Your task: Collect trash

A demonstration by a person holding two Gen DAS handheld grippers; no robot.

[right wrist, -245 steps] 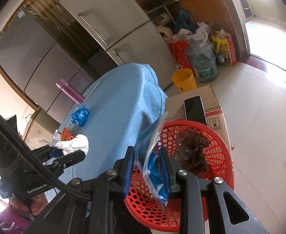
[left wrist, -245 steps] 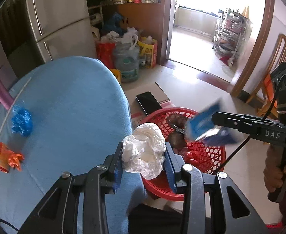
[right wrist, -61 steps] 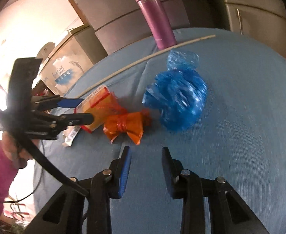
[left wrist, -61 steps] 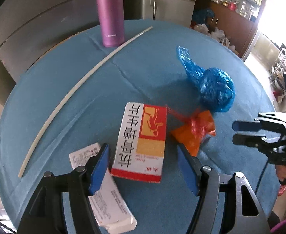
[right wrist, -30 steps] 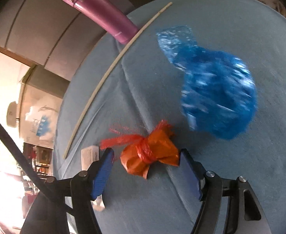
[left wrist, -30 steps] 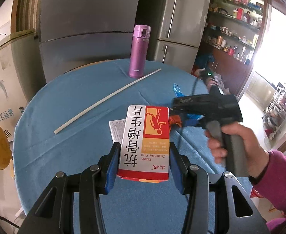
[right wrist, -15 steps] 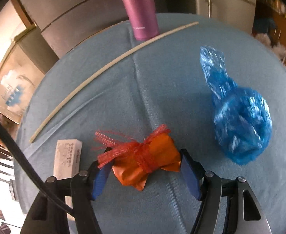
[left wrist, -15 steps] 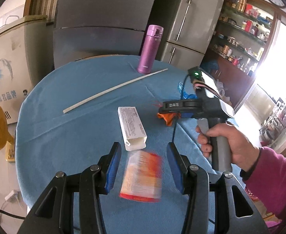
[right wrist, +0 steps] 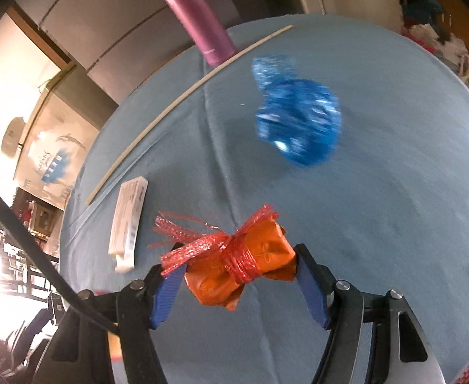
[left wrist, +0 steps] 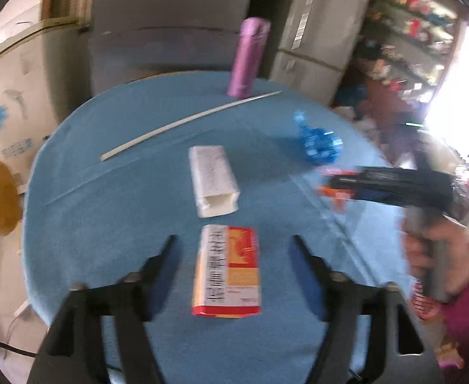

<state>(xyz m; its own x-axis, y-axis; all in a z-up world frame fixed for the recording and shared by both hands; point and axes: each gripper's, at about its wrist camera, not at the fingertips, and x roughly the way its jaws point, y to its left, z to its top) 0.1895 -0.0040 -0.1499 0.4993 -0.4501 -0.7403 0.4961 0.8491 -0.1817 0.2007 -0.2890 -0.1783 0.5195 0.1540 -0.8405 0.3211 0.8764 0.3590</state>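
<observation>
Left tongs (left wrist: 234, 249): jaws opening, red box (left wrist: 227, 272) lying loose between them near the table's (left wrist: 106, 224) front edge.
Right tongs (right wrist: 234, 275): gripping orange wrapper (right wrist: 237, 268).
Left to collect: white box (left wrist: 213, 180), blue bag (left wrist: 319, 142).

Your left gripper (left wrist: 234, 249) angles down toward the tabletop, its jaws opening; the red-and-yellow box (left wrist: 228, 272) lies between them with clear gaps on both sides, touched by neither finger. Your right gripper (right wrist: 237, 275) also tilts downward, its blue pads (right wrist: 167, 291) pressed against the two ends of an orange wrapper (right wrist: 237, 268) tied with red netting, held up off the cloth. From the left camera, your right hand (left wrist: 432, 256) shows at the right edge, fingers wrapped around the gripper's grey handle, a pink sleeve (left wrist: 468, 307) at the wrist.
</observation>
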